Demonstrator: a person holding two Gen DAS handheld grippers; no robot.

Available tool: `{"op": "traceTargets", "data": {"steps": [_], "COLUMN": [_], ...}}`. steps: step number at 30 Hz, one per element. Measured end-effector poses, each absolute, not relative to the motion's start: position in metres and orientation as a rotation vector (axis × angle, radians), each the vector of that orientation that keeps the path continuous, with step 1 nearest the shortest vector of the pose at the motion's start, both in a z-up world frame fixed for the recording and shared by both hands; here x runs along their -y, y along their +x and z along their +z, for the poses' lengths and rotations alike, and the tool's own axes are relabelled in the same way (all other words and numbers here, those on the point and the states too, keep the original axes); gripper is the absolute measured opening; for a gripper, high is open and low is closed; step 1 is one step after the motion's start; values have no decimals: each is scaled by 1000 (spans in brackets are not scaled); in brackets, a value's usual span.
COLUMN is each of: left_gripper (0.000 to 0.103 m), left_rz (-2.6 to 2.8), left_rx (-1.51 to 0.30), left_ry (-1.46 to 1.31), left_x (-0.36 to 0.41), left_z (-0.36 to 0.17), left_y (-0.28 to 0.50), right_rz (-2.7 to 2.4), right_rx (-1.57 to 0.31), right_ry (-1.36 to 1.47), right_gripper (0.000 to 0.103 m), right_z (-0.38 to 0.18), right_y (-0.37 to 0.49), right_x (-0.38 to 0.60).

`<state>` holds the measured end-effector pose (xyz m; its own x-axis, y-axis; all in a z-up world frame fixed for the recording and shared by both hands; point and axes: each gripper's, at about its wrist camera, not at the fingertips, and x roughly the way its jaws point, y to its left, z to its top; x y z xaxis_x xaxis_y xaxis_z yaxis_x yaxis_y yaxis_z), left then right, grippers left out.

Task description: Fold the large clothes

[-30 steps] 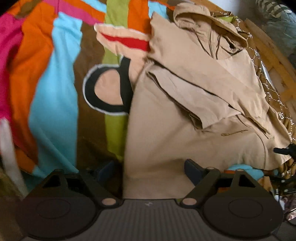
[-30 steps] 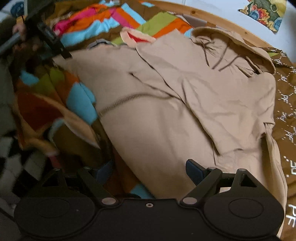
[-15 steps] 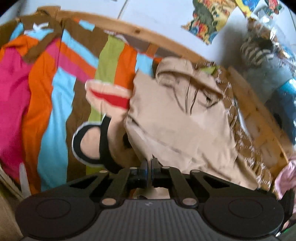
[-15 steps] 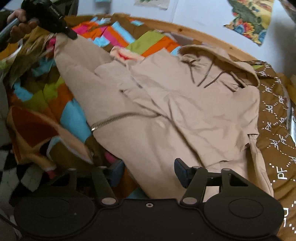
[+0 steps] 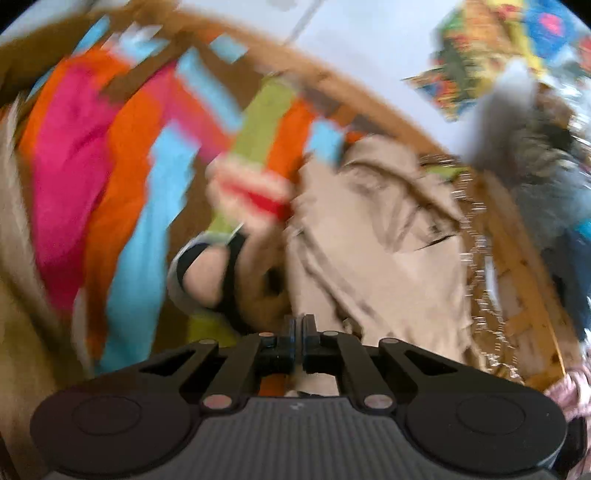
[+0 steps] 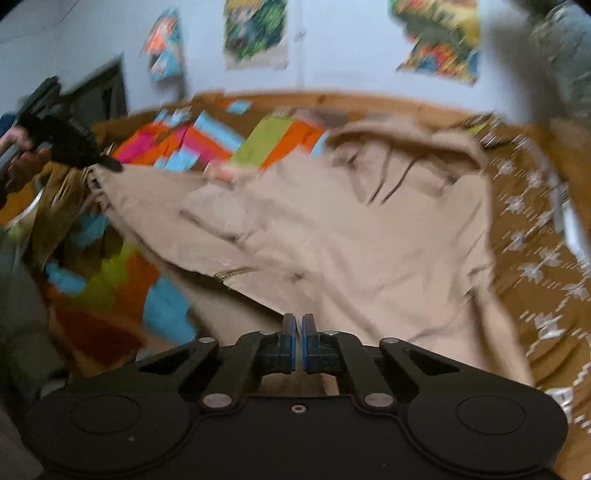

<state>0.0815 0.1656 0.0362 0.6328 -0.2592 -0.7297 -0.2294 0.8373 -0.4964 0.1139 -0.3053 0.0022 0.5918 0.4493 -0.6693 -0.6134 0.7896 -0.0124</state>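
Spread across a bed: a large beige cotton hooded sweatshirt [image 6: 369,251] with dark drawstrings, hood toward the curved wooden bed frame [image 6: 369,99], lying over a bright striped blanket of pink, orange, blue and green [image 5: 122,177] on the left and a brown patterned cover with white motifs [image 6: 535,258] on the right; both views heavily motion-blurred. At the bottom of the left wrist view, the left gripper [image 5: 297,334] with jaws pressed together, beige fabric passing beneath and behind the tips, apparently pinched there, though the blur hides the exact contact; seen from the right wrist view, the same left gripper at the far left, gripped by a hand [image 6: 26,162], with a corner of the sweatshirt stretched up to its tip. In the right wrist view, the right gripper [image 6: 297,341] with blue-padded jaws closed to a thin slit on the near hem of the sweatshirt, cloth lifted off the blanket. Colourful posters [image 6: 255,29] on the pale wall behind.
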Motion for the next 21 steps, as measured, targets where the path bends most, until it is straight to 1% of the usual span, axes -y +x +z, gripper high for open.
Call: {"op": "traceTargets", "data": {"steps": [1, 2, 5, 8, 13, 16, 19, 21], "left_gripper": [2, 2, 2, 2, 1, 0, 0, 0], "left_rz": [12, 43, 80, 61, 33, 23, 10, 7], "left_rx": [-927, -950, -981, -956, -914, -870, -758, -719], "left_ry": [-625, -647, -703, -719, -706, -731, -721, -675], "left_x": [-173, -178, -192, -196, -191, -189, -191, -192], "left_z": [24, 13, -7, -4, 17, 36, 66, 81], "left_y": [81, 81, 82, 85, 93, 89, 77, 71], "right_rz": [636, 640, 663, 683, 721, 730, 709, 698], "right_rx": [-725, -743, -737, -720, -707, -708, -718, -734], "right_ry": [-280, -318, -400, -414, -455, -450, -373, -340], "right_gripper": [24, 41, 42, 42, 44, 46, 46, 46], "right_z": [-6, -13, -28, -36, -54, -49, -38, -35], "right_y": [113, 111, 102, 104, 116, 125, 133, 137], "right_x": [301, 295, 282, 269, 240, 238, 250, 258]}}
